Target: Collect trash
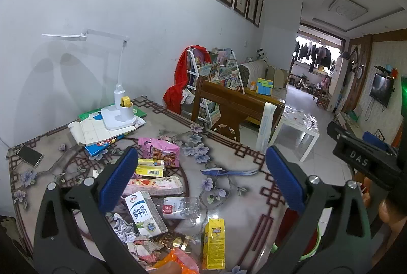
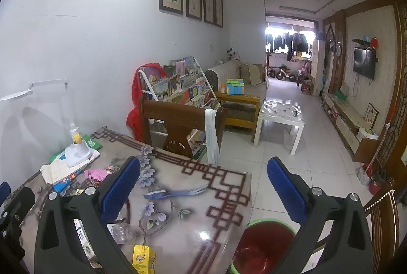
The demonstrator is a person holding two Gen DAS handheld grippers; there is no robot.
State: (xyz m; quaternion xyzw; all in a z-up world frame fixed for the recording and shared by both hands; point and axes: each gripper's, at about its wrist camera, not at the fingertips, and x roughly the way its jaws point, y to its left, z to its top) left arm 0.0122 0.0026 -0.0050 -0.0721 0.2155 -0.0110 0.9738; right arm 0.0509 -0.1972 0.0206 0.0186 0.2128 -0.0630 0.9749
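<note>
Trash lies on the flowered table: a white milk carton, a yellow drink carton, a crushed clear bottle, a pink snack bag, a pink wrapper, a yellow box, crumpled paper and a blue ribbon. My left gripper is open and empty above the pile. My right gripper is open and empty over the table's right edge. A red bucket with a green rim stands on the floor below it. The yellow carton and ribbon also show there.
A white desk lamp stands on books at the table's far left, with a phone nearby. A wooden chair is behind the table. A book rack, a sofa and a white low table stand beyond.
</note>
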